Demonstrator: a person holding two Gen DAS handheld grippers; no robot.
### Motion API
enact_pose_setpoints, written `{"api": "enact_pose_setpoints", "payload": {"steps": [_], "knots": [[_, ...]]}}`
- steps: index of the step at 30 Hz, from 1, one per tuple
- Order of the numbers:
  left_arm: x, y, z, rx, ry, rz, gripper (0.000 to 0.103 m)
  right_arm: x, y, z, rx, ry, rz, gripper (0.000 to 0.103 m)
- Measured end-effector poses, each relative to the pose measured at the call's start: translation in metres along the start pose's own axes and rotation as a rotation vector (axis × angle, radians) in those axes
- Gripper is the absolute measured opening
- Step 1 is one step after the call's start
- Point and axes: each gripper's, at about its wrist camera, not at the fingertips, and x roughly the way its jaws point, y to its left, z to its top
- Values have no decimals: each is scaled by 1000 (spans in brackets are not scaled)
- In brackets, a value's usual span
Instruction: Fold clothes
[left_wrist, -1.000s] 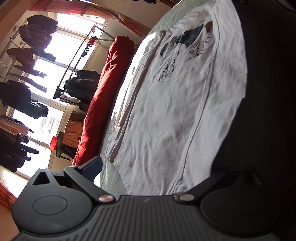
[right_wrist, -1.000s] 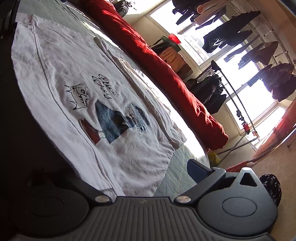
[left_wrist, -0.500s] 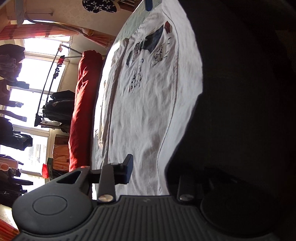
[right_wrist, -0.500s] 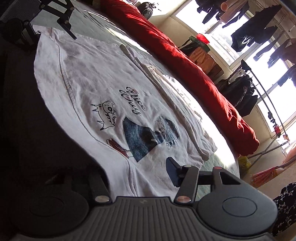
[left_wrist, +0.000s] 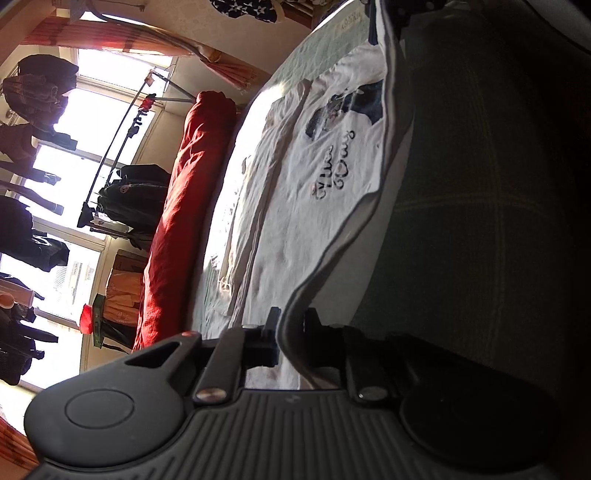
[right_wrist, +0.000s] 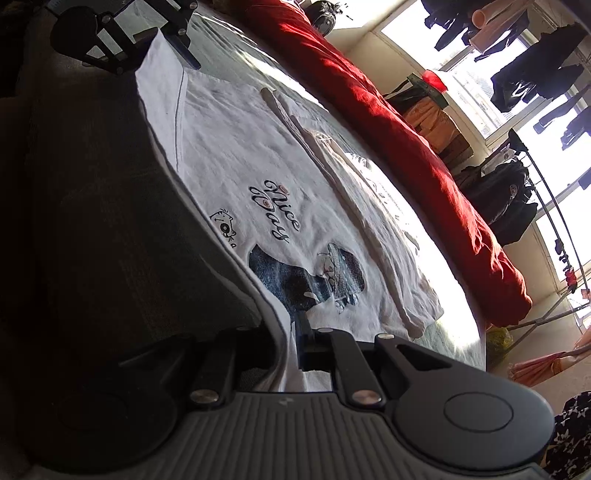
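Observation:
A white T-shirt (left_wrist: 314, 206) with a "Nice Day" print lies spread on the bed, its far sleeve folded in. My left gripper (left_wrist: 291, 325) is closing, its pads pinching the shirt's near edge, which rises off the cover in a ridge. In the right wrist view the same T-shirt (right_wrist: 258, 155) shows its print, and my right gripper (right_wrist: 291, 328) is closing too, clamped on the near edge close to the print. The left gripper (right_wrist: 173, 40) also shows there at the shirt's far corner.
A rolled red quilt (left_wrist: 184, 206) runs along the far side of the bed (left_wrist: 325, 55), seen again as the red quilt (right_wrist: 406, 147). Behind it stand a clothes rack (right_wrist: 517, 192) with dark garments and bright windows. The near bedcover (left_wrist: 480, 203) lies in shadow.
Both grippers went from wide open to closed on the shirt's near edge. The edge has come up off the bed, and both cameras have risen slightly.

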Motion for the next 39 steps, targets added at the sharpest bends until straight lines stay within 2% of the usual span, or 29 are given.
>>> {"api": "enact_pose_setpoints", "payload": {"steps": [12, 23, 39], "knots": [[16, 22, 6, -10, 4, 49, 12, 11, -25, 5, 11, 2, -54, 12], [46, 48, 7, -48, 5, 46, 13, 35, -60, 18, 41, -8, -88, 12], [133, 112, 13, -99, -4, 75, 13, 109, -138, 44, 104, -24, -142, 12]]}}
